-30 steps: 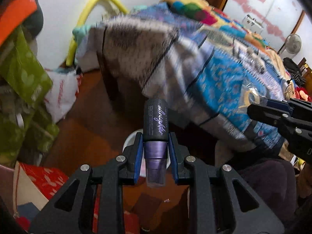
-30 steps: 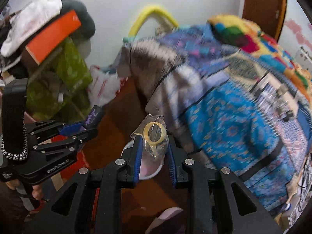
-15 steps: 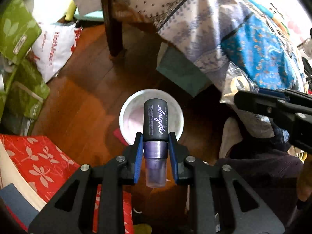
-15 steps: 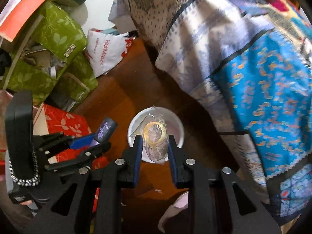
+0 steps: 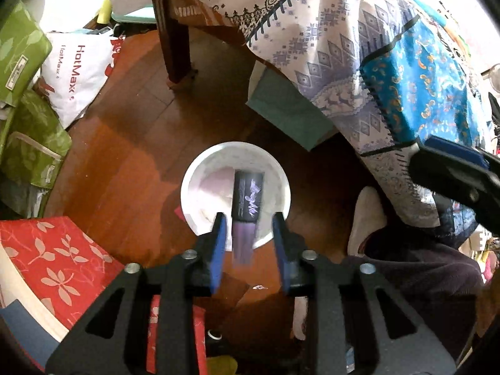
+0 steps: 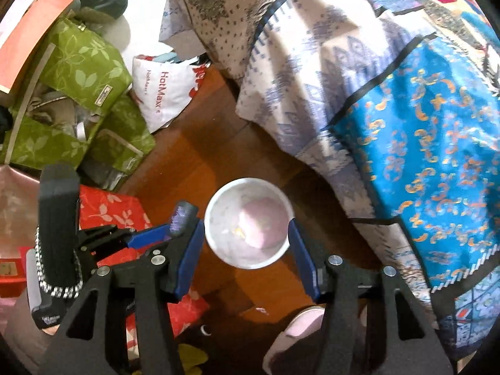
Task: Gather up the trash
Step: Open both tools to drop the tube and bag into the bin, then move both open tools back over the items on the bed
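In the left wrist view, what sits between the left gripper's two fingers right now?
A dark purple spray bottle, blurred, touching neither pad as the left gripper has just been opening, above the white bin.

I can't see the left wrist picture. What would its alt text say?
Looking steeply down, the left gripper has just opened its blue-padded jaws, and a dark purple bottle, blurred, sits loose between them over a white bin on the wooden floor. A patterned bedspread hangs at right.

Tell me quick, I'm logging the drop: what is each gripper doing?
Left gripper: just opened, dark bottle loose between the jaws, over the white bin.
Right gripper: just opened, empty.
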`<state>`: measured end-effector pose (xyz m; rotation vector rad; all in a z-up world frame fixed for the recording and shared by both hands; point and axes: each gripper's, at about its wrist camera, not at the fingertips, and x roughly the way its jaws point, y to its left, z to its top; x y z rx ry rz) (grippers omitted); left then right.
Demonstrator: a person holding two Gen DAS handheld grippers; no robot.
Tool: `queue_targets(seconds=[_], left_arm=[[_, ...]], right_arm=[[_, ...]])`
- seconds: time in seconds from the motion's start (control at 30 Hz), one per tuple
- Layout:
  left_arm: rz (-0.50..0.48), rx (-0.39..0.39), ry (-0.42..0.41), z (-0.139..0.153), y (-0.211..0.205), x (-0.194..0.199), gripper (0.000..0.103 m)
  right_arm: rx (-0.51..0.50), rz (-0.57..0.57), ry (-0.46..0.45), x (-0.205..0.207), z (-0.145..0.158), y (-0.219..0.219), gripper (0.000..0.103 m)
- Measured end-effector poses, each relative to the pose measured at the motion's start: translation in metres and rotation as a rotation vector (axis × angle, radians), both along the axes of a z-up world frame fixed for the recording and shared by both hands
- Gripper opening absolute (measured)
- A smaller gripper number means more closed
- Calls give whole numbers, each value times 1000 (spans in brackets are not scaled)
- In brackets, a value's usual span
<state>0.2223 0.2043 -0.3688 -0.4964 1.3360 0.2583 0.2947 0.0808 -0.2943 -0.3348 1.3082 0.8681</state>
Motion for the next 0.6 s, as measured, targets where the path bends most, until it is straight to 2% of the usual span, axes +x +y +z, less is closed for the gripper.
queue_targets(seconds=[0.17,0.27,0.47,0.6], left_arm=[[-7,34,-24,17,-4,2,37],[-11,71,-56,37,-8,-2,37],[-12,144,-148,91,-21,-18,37],[-13,206,-239,137,-36,-31,37]], right_arm=[[0,-12,-34,1,10,-11,52],[4,-15,-68,-1,20,-20,52],[43,-19,-142,-12,49,-38,52],[87,-36,-197,-20,76,-57,52]])
